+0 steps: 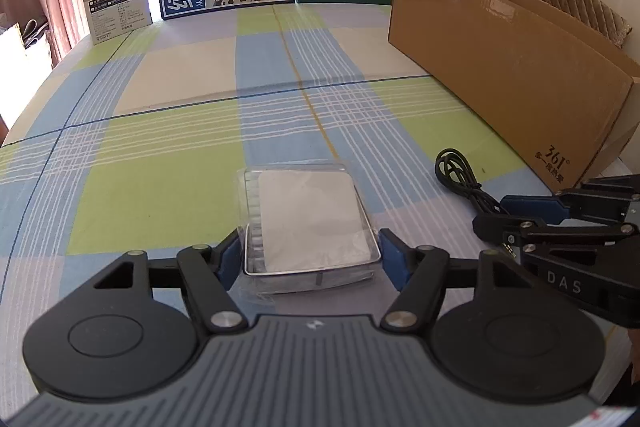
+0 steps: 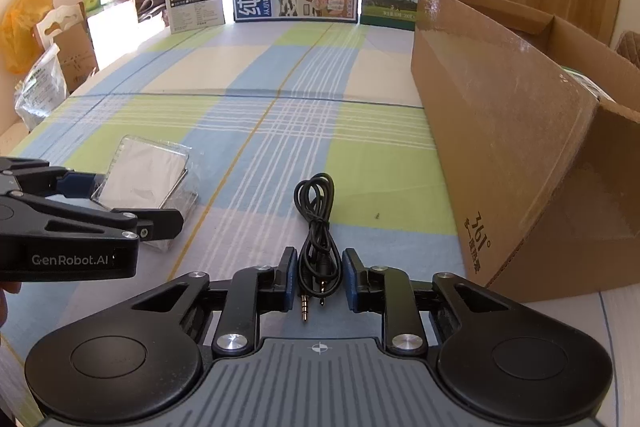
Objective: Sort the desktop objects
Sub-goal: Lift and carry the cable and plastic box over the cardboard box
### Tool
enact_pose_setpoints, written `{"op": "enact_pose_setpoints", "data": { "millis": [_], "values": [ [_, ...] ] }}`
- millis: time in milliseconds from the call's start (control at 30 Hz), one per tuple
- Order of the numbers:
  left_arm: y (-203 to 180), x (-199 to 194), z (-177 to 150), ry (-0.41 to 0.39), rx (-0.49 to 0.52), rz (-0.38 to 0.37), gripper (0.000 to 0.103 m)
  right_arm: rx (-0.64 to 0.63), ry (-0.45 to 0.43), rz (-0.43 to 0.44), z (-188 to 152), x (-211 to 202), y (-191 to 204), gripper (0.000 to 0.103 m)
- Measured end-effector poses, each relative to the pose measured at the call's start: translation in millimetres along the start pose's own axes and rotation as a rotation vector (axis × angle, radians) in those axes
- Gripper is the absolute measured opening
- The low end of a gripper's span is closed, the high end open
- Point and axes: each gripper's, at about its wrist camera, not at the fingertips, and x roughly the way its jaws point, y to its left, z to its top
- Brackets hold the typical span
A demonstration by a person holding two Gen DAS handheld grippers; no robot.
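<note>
Cable [image 2: 316, 227] first: the black audio lead lies coiled on the checked tablecloth [image 2: 248, 131], its plug ends between the right gripper [image 2: 318, 279], whose jaws look narrowed around the strands, though pad contact I can't confirm. It's limp and light, best pinched where the strands bunch. Left gripper [image 1: 310, 259] brackets the clear plastic case [image 1: 308, 223], pads touching its sides; that's rigid, slippery, probably light. Cardboard box [image 2: 520, 131] waits just beside.
</note>
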Motion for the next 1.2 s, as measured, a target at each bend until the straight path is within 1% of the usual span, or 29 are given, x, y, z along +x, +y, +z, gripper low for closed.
{"op": "enact_pose_setpoints", "data": {
  "millis": [133,400,567,900,1200],
  "values": [
    [-2,-2,0,-0.006,0.001,0.002,0.065,0.009,-0.013,0.001,2,-3,-1,0.020],
    [-14,-5,4,-0.016,0.039,-0.012,0.065,0.015,-0.037,-0.002,1,-15,-2,0.020],
    [-14,-13,7,-0.021,0.026,-0.006,0.065,0.045,-0.047,-0.006,1,-26,-8,0.020],
    [-24,-48,14,-0.038,0.004,-0.003,0.065,0.052,-0.104,0.008,6,-68,-7,0.020],
    [-41,-89,19,-0.071,0.001,0.004,0.065,0.068,-0.170,-0.009,8,-112,-14,0.020]
  ]
}}
